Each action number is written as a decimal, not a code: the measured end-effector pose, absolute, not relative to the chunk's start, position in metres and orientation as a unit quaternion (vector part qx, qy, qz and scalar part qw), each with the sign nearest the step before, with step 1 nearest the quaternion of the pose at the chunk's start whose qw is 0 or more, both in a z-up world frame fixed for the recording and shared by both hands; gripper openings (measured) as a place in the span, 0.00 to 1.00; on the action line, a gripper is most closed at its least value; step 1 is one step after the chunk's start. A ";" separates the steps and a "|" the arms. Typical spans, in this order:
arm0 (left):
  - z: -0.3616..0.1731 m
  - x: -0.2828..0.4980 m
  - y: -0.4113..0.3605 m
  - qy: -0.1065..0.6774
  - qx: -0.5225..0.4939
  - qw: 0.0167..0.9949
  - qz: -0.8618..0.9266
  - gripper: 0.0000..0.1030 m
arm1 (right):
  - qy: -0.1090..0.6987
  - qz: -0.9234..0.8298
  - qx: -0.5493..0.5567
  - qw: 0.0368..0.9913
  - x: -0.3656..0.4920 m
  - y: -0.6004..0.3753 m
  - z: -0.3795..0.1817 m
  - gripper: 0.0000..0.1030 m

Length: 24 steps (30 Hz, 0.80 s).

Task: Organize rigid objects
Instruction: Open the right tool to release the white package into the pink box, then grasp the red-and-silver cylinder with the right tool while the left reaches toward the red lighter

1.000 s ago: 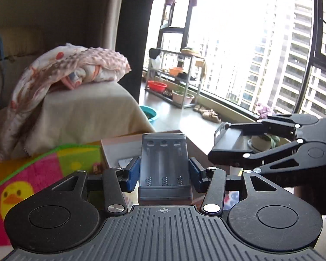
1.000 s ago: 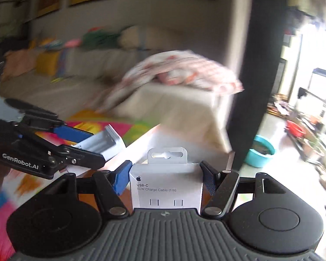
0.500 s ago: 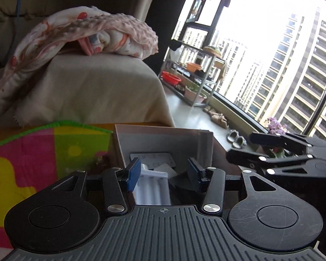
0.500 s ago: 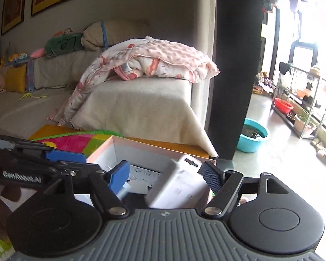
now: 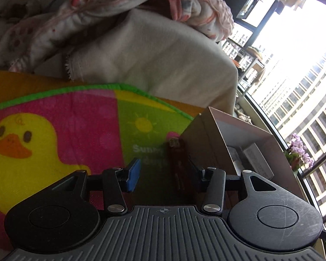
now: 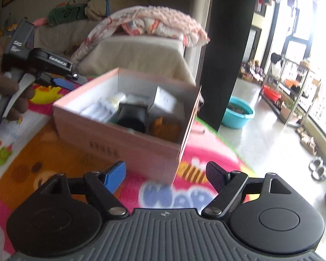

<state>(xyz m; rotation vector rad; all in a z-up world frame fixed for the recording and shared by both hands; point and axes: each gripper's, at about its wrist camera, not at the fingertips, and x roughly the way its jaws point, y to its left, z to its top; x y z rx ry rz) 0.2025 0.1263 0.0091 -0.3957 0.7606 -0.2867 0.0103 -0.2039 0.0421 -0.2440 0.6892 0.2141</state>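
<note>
A pink cardboard box [image 6: 123,139] stands open on the play mat [image 6: 54,158]. Inside it lie a white carton [image 6: 163,101], a black pouch [image 6: 131,115], an orange item [image 6: 165,128] and pale ribbed pieces [image 6: 97,108]. My right gripper [image 6: 165,169] hangs in front of the box's near corner; its jaws are opening, with nothing between them. My left gripper [image 5: 165,169] is open just left of the box [image 5: 206,148], low over the mat. A dark brown object [image 5: 180,169] lies on the mat in its gap. A hand [image 6: 8,91] holds the left gripper [image 6: 71,80] in the right wrist view.
Behind the mat stands a sofa [image 6: 141,52] with a beige cover and a pink blanket [image 6: 154,21]. A black pillar [image 6: 226,43] rises right of the box. On the floor beyond are a teal basin [image 6: 239,113], a metal rack [image 6: 293,91] and tall windows [image 5: 293,65].
The grey battery holder has left my left gripper and the white cable carton my right one. Both grippers have dropped lower; the left has rolled and swung to the box's left side.
</note>
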 end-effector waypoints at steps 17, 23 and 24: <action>0.011 0.252 0.073 0.359 0.046 0.914 -0.187 0.18 | 0.374 0.078 -0.053 0.923 0.011 -0.209 0.008 0.89; 0.012 0.167 0.085 0.355 0.074 0.900 -0.242 0.18 | 0.375 0.081 -0.055 0.922 0.011 -0.207 0.008 0.92; 0.012 0.152 0.087 0.355 0.073 0.899 -0.245 0.18 | 0.375 0.080 -0.055 0.922 0.011 -0.207 0.008 0.92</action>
